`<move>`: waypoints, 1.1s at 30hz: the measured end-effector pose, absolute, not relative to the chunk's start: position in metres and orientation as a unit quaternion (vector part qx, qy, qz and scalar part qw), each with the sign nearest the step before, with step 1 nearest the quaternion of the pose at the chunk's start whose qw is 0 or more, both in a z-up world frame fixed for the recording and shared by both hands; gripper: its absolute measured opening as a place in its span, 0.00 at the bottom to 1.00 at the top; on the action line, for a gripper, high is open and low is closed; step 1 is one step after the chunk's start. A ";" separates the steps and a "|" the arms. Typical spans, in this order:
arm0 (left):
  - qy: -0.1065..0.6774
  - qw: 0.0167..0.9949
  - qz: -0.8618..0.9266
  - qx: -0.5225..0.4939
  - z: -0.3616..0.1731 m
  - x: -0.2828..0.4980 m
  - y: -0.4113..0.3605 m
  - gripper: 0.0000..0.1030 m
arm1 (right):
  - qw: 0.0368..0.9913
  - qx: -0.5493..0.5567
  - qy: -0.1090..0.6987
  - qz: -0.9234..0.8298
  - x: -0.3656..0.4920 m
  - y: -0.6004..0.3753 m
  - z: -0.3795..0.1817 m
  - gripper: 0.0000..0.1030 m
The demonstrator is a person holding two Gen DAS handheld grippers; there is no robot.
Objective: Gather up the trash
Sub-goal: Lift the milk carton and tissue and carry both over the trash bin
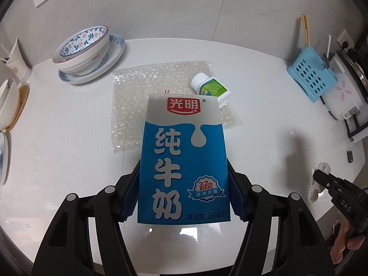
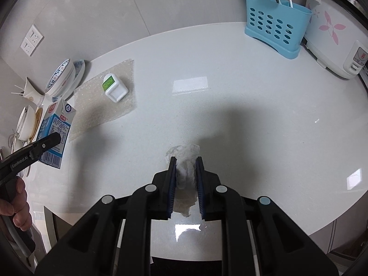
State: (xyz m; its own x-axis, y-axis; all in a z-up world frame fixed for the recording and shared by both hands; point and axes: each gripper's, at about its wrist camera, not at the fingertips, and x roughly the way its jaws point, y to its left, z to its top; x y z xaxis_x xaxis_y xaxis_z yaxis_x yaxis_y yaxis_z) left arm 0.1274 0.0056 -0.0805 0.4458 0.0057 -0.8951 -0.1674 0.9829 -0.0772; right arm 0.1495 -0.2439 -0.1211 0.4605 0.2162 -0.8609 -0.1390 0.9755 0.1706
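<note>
Two claws, each gripping one piece of trash above the white desk (image 1: 69,138).
Left wrist view: the left claw (image 1: 182,191) clamps a blue-and-white milk carton (image 1: 182,161), with a clear bubble-wrap sheet (image 1: 138,96) and a white green-labelled bottle (image 1: 210,87) beyond. Right wrist view: the right claw (image 2: 185,179) pinches a crumpled white tissue (image 2: 185,168).

1. The counter (image 2: 253,115) looks like glossy, smooth stone with light reflections.
2. The milk carton (image 1: 184,161) is smooth printed cardboard.
3. At 12 o'clock from it, the bubble wrap (image 1: 138,96) is shiny, bumpy plastic.
4. The tissue (image 2: 186,168) is crumpled soft paper.
</note>
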 end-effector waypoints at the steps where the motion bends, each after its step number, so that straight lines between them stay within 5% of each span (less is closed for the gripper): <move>1: 0.523 0.847 0.050 -0.077 -0.079 0.124 0.003 0.62 | 0.855 0.038 0.507 0.105 0.147 -0.245 -0.120 0.15; 33: 0.530 0.845 0.033 -0.069 -0.083 0.017 -0.084 0.61 | 0.860 0.027 0.495 0.122 0.050 -0.285 -0.114 0.15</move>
